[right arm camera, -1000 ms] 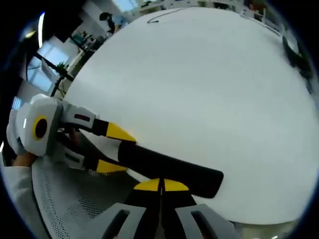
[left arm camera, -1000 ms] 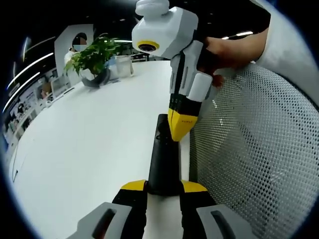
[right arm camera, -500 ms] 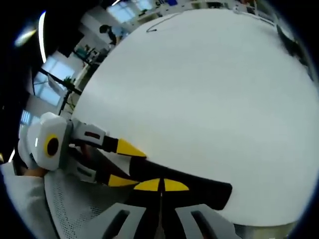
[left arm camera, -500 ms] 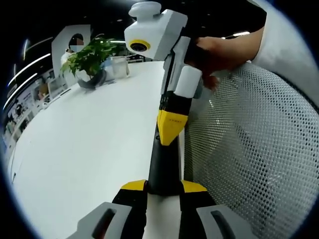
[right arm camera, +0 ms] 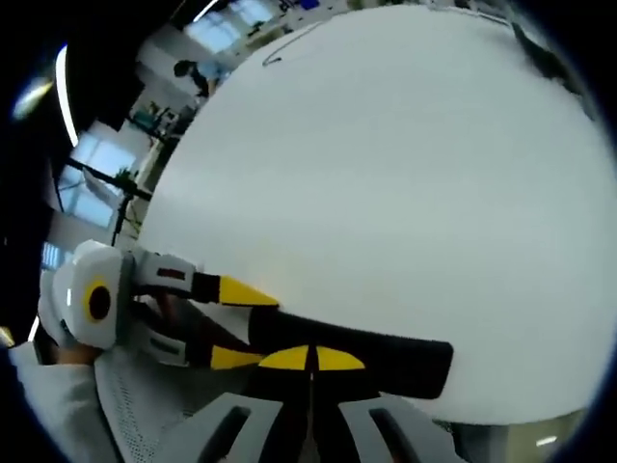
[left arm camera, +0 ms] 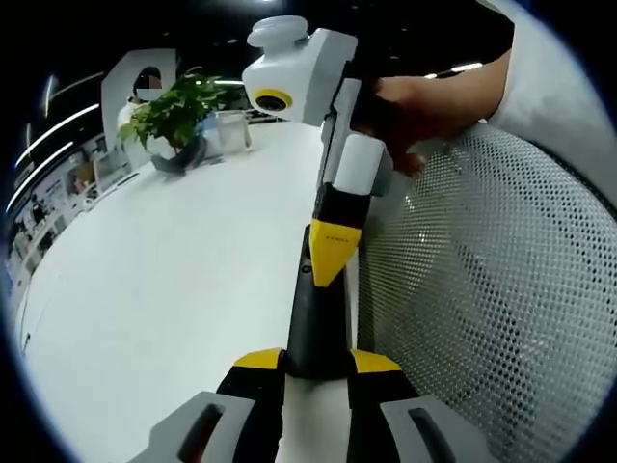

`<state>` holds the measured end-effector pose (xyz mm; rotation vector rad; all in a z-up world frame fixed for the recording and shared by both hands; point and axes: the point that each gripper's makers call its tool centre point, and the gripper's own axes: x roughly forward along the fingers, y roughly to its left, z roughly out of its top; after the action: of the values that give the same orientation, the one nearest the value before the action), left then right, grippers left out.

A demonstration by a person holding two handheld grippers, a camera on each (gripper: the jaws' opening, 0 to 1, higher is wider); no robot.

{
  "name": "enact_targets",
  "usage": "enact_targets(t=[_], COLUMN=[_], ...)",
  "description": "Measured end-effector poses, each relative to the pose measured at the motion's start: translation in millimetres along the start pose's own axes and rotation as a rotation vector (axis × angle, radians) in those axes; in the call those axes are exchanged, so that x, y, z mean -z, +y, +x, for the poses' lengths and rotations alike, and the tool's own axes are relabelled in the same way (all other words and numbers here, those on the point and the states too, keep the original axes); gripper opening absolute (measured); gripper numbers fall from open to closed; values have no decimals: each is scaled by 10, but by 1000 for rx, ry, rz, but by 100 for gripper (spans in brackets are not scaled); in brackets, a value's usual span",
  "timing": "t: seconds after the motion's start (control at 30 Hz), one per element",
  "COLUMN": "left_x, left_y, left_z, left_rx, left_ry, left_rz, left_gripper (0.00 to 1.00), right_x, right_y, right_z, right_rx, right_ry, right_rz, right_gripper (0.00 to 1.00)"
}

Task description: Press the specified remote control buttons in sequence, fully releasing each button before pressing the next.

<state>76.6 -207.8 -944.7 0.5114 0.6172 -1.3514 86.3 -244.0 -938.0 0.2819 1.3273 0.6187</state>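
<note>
- The remote (left arm camera: 316, 323) is a long, slim black bar with a plain matte body. Its buttons are hard to make out, just a faint ring shape near the far end in the left gripper view.
- It's lying flat on the white table, right at the table's edge beside the mesh chair back.
- In the left gripper view it runs straight away from the camera, near end tucked between the yellow tips.
- In the right gripper view the remote (right arm camera: 352, 340) lies crosswise, its squared-off end pointing right.
</note>
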Motion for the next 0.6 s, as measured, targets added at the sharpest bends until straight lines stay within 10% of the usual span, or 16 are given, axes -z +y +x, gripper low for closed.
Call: enact_targets(t=[0.2, 0.6], left_x=[0, -2], left_y=[5, 6], left_z=[1, 3], left_rx=[-4, -8], left_ry=[1, 0], left_rz=[-7, -10], left_gripper=[24, 24], right_x=[-8, -20], right_y=[29, 36], right_z=[16, -1], right_rx=[71, 16], right_ry=[4, -9], right_rz=[-107, -40], right_gripper=[0, 0])
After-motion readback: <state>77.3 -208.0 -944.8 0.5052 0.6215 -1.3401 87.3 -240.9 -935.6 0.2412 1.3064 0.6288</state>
